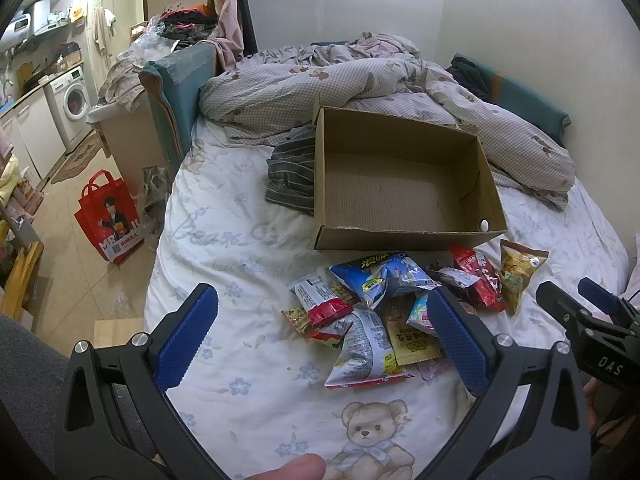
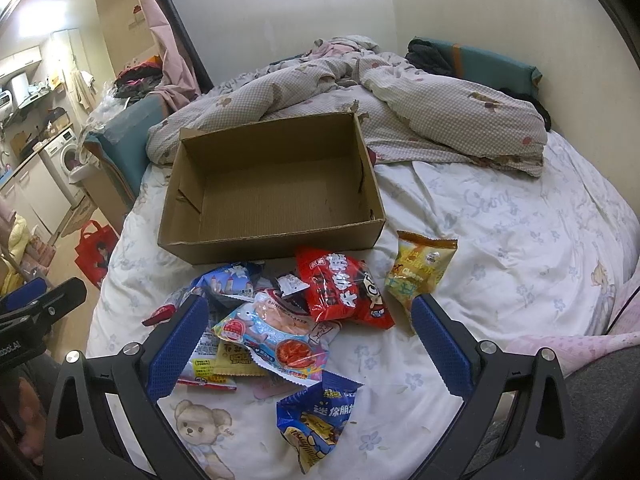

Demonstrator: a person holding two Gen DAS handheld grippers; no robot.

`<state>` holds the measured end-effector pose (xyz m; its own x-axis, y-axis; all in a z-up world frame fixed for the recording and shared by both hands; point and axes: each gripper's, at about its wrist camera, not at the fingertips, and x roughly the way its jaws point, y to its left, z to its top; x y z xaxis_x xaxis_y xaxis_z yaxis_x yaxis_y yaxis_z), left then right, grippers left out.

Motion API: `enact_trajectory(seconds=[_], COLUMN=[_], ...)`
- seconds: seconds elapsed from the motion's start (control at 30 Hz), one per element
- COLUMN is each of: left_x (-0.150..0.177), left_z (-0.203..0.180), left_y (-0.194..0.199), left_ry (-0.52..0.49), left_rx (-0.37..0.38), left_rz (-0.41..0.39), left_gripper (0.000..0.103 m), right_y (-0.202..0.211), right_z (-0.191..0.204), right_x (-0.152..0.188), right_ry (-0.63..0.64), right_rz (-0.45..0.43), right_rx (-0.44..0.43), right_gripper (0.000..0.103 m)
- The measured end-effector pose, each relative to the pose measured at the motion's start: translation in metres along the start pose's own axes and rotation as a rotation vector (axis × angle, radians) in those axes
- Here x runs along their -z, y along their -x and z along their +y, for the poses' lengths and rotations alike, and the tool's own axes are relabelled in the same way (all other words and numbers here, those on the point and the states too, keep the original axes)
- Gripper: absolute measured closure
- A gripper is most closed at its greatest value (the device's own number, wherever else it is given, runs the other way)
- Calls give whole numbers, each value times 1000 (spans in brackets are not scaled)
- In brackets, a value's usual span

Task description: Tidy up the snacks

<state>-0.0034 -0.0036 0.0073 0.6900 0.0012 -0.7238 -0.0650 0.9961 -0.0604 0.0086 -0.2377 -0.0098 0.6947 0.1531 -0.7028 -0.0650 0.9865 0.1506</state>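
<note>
Both tongs [image 1: 322, 332] [image 2: 310, 342] gape above snack packets [image 2: 280, 320]; cardboard box [image 1: 400, 200] lies crosswise

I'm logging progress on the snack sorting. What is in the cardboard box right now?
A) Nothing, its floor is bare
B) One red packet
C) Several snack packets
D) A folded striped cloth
A: the cardboard box shows only its bare corrugated floor in both views, while the snack packets lie in a heap on the bed sheet in front of it.
</note>
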Motion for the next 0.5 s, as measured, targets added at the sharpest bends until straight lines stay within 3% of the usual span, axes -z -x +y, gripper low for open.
enact_trajectory(seconds=[0.5], left_x=[1], left_z=[0], left_y=[0], left_ry=[-9], left_rx=[-7], left_rz=[3], left_gripper=[0], right_y=[0], right_z=[-1], right_x=[0], right_ry=[1], right_rz=[9], right_rx=[3], right_gripper=[0])
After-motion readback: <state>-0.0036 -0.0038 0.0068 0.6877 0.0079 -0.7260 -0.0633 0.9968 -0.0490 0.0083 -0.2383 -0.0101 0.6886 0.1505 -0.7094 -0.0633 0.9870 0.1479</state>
